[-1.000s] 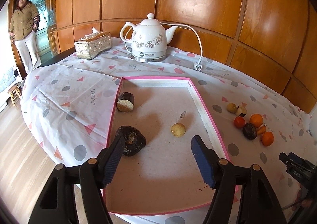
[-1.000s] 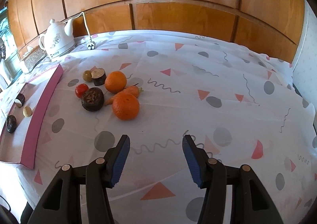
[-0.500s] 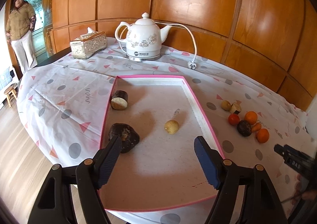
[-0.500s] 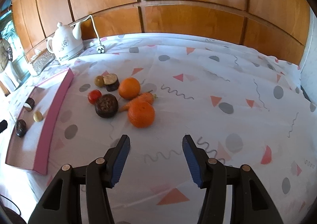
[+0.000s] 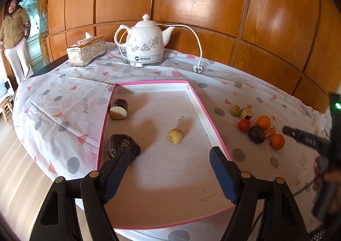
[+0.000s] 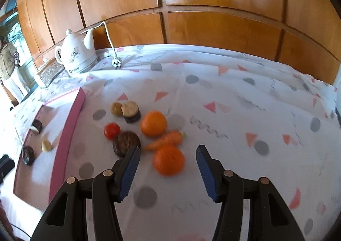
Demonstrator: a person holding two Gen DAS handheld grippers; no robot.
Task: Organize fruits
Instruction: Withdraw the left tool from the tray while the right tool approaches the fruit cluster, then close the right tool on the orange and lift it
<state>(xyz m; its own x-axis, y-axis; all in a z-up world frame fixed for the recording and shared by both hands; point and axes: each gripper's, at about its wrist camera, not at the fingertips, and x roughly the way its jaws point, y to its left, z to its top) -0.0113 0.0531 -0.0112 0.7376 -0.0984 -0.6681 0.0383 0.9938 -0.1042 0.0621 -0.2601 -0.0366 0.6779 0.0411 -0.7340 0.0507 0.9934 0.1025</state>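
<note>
On the tabletop (image 6: 213,83), under a white cloth with triangles and dots, a small group of fruits lies to the right of a pink-rimmed tray (image 5: 215,122). The group has two oranges, the nearer orange (image 6: 168,160) and the farther orange (image 6: 153,123), with a carrot (image 6: 165,140) between them. Beside them are a small red fruit (image 6: 111,130), a dark round fruit (image 6: 126,144), a cut dark piece with a pale face (image 6: 131,111) and a small yellowish fruit (image 6: 115,108) touching it. Inside the tray lie three pieces, well apart from each other: a dark lumpy fruit (image 5: 122,148) near the left rim, a cut dark cylinder (image 5: 118,109) farther back, and a small pale round fruit (image 5: 175,136) near the middle. The right tool (image 6: 168,163) hangs just above the nearer orange; its jaws stand apart, the orange shows between them, and the pads do not press it. This view is a little blurred. The left tool (image 5: 169,161) is over the tray, its jaws are opening and nothing is between them. Behind the tray stand a white kettle (image 5: 145,44) with its cord and a tissue box (image 5: 86,53). A person (image 5: 15,36) stands far at the left.
</note>
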